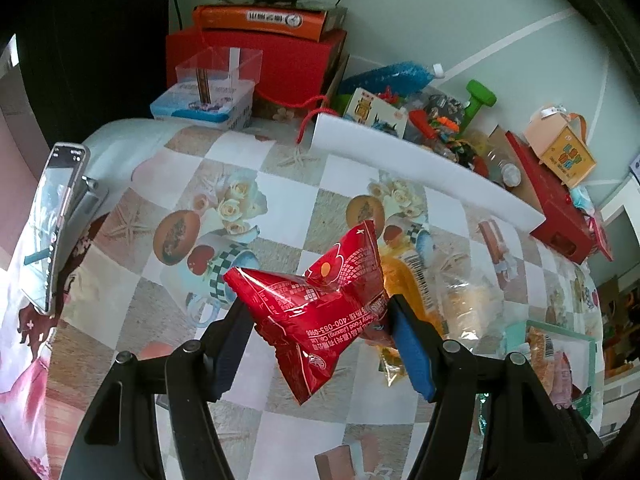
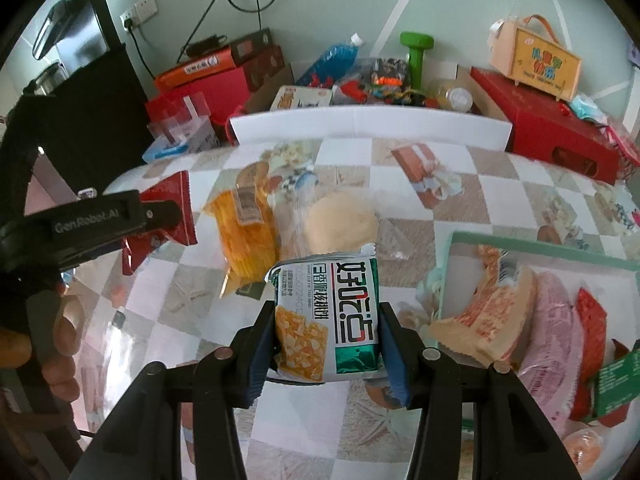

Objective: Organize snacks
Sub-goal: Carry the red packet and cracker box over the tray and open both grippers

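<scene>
Left gripper (image 1: 316,332) squeezes red snack bag (image 1: 316,316); right gripper (image 2: 326,344) squeezes white cracker pack (image 2: 330,320) (both lifted off table). Next, likely: drop both in green tray (image 2: 540,248).

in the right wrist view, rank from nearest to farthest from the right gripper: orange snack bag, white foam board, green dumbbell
1. orange snack bag, on the table just beyond the right gripper, left
2. white foam board, across the table's back
3. green dumbbell, behind the board by the wall

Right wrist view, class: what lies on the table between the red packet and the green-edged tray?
In the right wrist view, an orange snack bag and a clear-wrapped pale bun lie between the red packet and the tray.
</scene>
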Demonstrator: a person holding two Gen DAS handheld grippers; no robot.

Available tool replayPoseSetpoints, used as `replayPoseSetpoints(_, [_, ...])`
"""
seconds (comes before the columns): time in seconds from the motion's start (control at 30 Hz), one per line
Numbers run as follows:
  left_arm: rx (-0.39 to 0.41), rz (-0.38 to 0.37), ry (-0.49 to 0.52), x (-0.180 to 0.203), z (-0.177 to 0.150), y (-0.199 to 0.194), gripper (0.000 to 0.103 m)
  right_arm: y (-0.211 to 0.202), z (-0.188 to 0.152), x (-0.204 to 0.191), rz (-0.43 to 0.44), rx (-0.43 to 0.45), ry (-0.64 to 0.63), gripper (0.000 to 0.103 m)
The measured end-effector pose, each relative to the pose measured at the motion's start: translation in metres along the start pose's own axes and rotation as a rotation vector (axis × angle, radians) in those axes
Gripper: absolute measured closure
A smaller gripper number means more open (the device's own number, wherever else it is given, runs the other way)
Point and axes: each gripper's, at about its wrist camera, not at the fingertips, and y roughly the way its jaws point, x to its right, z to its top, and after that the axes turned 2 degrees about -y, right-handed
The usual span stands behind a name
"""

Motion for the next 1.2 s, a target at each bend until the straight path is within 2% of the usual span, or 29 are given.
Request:
replayPoseSetpoints(0.33, [0.054,-0.014,0.024,0.013,0.003,-0.025,0.033,-0.025,0.007,0.004,0.0,0.065,0.011,0.051])
replayPoseSetpoints(0.6, [0.083,-0.044,0.062,0.031,0.001,-0.041,0.033,-0.042,0.01,0.024,-0.032,0.102,0.052,0.051])
replayPoseSetpoints(0.93, [0.1,-0.092,0.155,0.074,-0.011,-0.055,0.033,-0.066,0.007,0.078,-0.117,0.142,0.172,0.051])
replayPoseSetpoints(1.2, [0.087,-0.15,0.283,0.125,-0.031,-0.058,0.033,-0.085,-0.006,0.13,-0.196,0.162,0.3,0.051])
